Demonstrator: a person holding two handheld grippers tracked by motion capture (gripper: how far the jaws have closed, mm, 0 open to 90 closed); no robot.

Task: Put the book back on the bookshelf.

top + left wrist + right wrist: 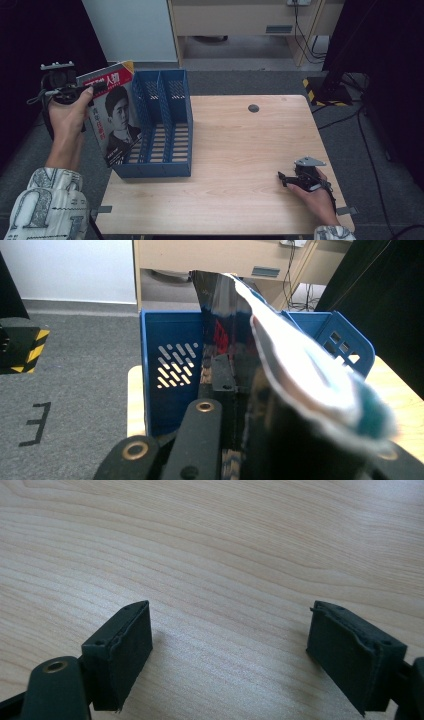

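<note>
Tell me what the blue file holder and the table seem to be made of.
The file holder looks like moulded plastic: uniform blue, thin walls with punched slots. The table shows pale wood grain with a smooth matt finish, though whether solid wood or laminate is unclear.

Both sleeves at the bottom of the high view are pale with a dark printed pattern, and each black gripper, left gripper and right gripper, carries brass-coloured rivets, trailing black cable and a grey plate.

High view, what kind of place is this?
Probably an office or lab workspace: a wooden table with a blue file organizer, a magazine in the left claw, and desk furniture with cables behind.
</note>
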